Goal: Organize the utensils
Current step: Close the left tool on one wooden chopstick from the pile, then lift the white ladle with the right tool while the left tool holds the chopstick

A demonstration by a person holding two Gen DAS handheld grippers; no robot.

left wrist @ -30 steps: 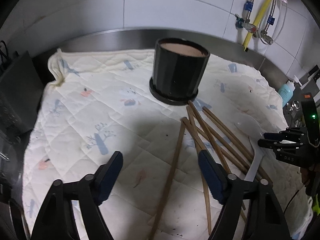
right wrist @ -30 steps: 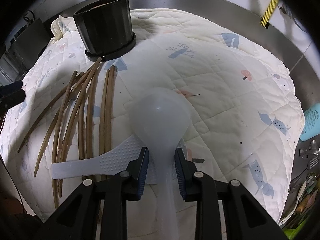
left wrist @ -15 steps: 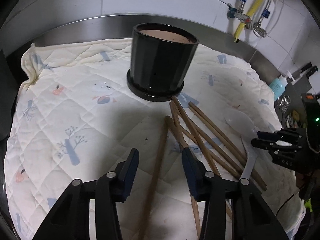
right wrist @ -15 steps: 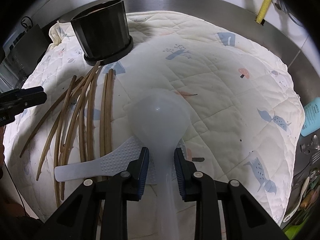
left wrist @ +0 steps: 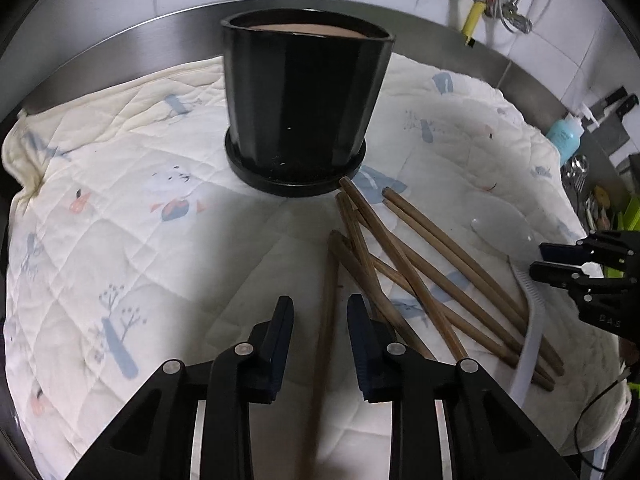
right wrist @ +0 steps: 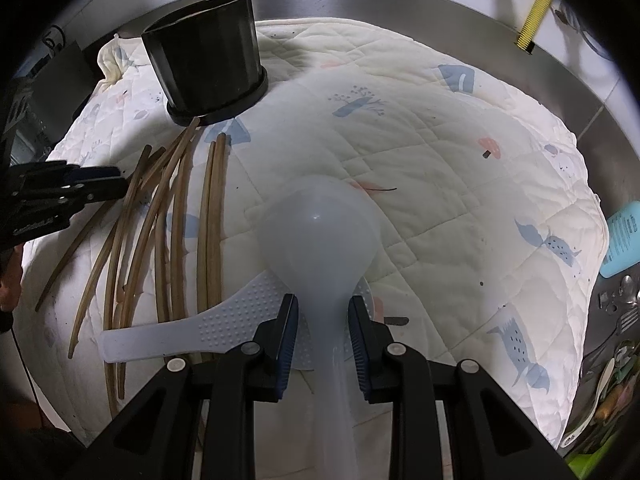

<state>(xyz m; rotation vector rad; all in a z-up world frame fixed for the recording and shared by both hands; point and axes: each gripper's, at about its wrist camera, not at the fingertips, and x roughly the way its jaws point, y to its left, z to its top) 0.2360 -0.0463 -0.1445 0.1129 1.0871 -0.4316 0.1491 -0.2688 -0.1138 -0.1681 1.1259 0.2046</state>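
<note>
A black pot (left wrist: pixel 300 96) stands upright at the back of the quilted mat; it also shows in the right wrist view (right wrist: pixel 208 56). Several brown chopsticks (left wrist: pixel 420 272) lie fanned out in front of it. My left gripper (left wrist: pixel 319 312) has its jaws narrowed around one chopstick (left wrist: pixel 326 340), with small gaps on both sides. My right gripper (right wrist: pixel 322 312) is shut on the handle of a translucent white spoon (right wrist: pixel 320 224) and holds it above the mat. A white rice paddle (right wrist: pixel 192 330) lies flat under it, across the chopsticks (right wrist: pixel 172 220).
The cream quilted mat (right wrist: pixel 460 168) covers a steel counter (left wrist: pixel 132 36) against a tiled wall. A blue bottle (left wrist: pixel 564 138) and knives stand at the right edge. Loose cutlery (right wrist: pixel 616 300) lies off the mat's right side. A dark box (right wrist: pixel 24 112) sits left.
My left gripper moved forward toward the pot and chopsticks and its jaws narrowed around one chopstick. My right gripper lifted the spoon slightly and stayed shut on it.
</note>
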